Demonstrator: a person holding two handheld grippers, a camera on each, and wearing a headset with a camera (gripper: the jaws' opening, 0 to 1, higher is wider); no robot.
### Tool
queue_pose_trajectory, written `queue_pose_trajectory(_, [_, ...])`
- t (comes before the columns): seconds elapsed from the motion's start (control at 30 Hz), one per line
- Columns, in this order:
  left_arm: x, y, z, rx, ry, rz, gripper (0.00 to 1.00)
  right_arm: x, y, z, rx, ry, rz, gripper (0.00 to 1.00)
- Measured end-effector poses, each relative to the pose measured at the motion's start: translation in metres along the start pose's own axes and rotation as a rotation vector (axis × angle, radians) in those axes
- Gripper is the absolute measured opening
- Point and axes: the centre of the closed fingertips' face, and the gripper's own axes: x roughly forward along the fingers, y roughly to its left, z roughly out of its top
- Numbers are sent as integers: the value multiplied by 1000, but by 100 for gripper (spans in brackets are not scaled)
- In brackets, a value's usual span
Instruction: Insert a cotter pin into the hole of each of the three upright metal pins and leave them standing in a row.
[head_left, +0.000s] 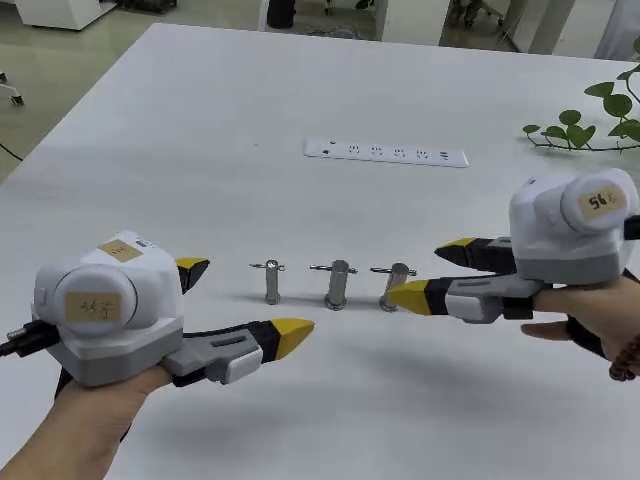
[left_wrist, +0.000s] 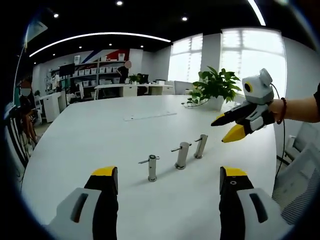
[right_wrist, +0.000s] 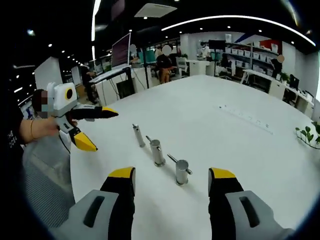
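Three upright metal pins stand in a row on the white table: left pin (head_left: 272, 282), middle pin (head_left: 338, 284), right pin (head_left: 397, 286). A thin cotter pin crosses the top of each. My left gripper (head_left: 242, 300) is open, low at the left, in front of the row and apart from it. My right gripper (head_left: 430, 272) is open beside the right pin, not touching it. In the left gripper view the row (left_wrist: 182, 155) lies ahead of the open left gripper (left_wrist: 169, 180). In the right gripper view the nearest pin (right_wrist: 181, 172) stands just beyond the right gripper (right_wrist: 171, 180).
A white power strip (head_left: 385, 152) lies on the table (head_left: 200, 150) behind the row. A green plant (head_left: 600, 120) trails in at the far right edge. People and desks are in the room behind.
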Motion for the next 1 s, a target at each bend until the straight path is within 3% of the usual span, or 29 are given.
queue_pose_trajectory(0.1, [0, 2, -1, 2, 4, 11, 83, -4, 4, 0, 78, -40, -27, 59])
queue_pose_trajectory(0.27, [0, 3, -1, 3, 4, 24, 83, -10, 7, -5, 80, -71, -85, 61])
queue_pose_trajectory(0.37, [1, 3, -2, 9, 9, 24, 83, -10, 10, -7, 116, -85, -91, 64])
queue_pose_trajectory(0.47, [2, 3, 0, 31, 2, 31, 83, -11, 12, -4, 170, -131, -100, 64])
queue_pose_trajectory(0.73, [2, 5, -2, 19, 11, 35, 84, -10, 12, -9, 157, -123, -134, 66])
queue_pose_trajectory(0.83, [2, 5, -3, 22, 16, 36, 84, -11, 6, -14, 161, -130, -191, 66])
queue_pose_trajectory(0.9, [2, 5, -4, 23, 19, 37, 84, -10, 7, -16, 187, -139, -186, 66])
queue_pose_trajectory(1.0, [2, 6, -4, 14, 16, 38, 85, -8, 10, -19, 168, -124, -186, 67])
